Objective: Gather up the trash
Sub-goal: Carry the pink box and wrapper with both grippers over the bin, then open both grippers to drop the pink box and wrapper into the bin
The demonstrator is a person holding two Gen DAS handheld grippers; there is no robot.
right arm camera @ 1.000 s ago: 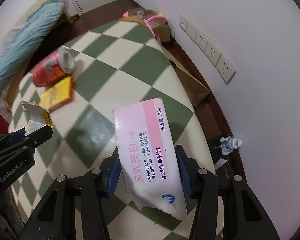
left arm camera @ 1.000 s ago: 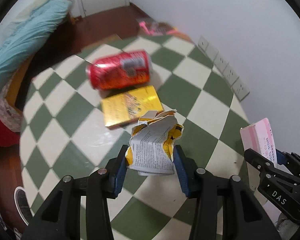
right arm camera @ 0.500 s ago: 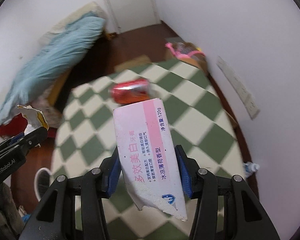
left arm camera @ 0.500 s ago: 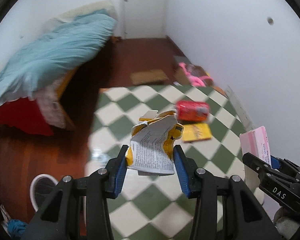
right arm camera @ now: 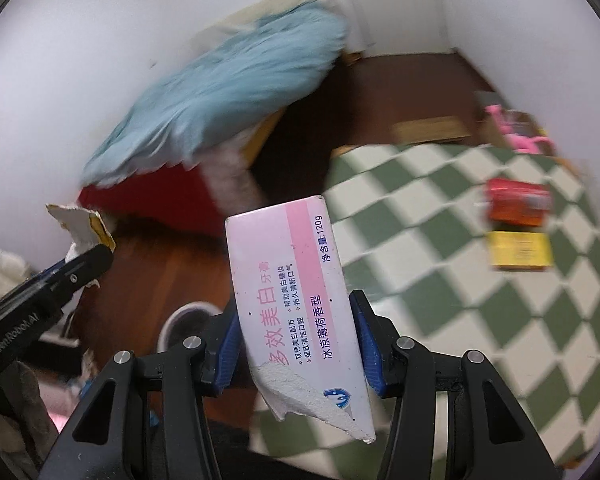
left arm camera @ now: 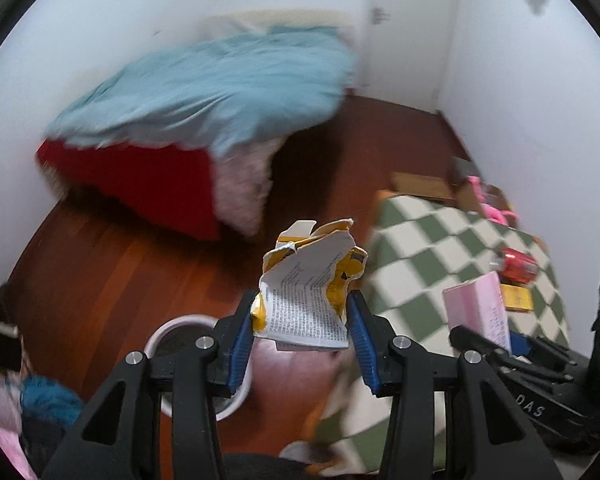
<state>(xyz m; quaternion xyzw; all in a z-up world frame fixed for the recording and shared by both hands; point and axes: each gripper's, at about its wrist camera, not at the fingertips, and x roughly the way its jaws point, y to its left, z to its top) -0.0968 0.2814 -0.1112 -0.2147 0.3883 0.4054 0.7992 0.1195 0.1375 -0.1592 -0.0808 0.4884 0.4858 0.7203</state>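
Two grippers loaded: left gripper [left arm camera: 302, 338] clamps crumpled yellow carton [left arm camera: 310, 292]; right gripper [right arm camera: 296, 340] clamps torn pink toothpaste box [right arm camera: 296, 304]. White bin [left arm camera: 204, 360] on wood floor below, contents unclear. Red can [right arm camera: 516, 202], yellow box [right arm camera: 518, 250] at checkered mat's far edge.

right hand-held gripper [right arm camera: 296, 344] clamps pink toothpaste box [right arm camera: 292, 284] | red can [right arm camera: 516, 202] on checkered floor [right arm camera: 420, 216]

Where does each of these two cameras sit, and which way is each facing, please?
Left wrist: behind the left gripper, looking along its fingers clamping crumpled yellow packaging; right gripper shows at right.
Right wrist: behind the right gripper clamping a pink toothpaste box; left gripper shows at left.
Shared: bed, white bin, checkered table, red can.
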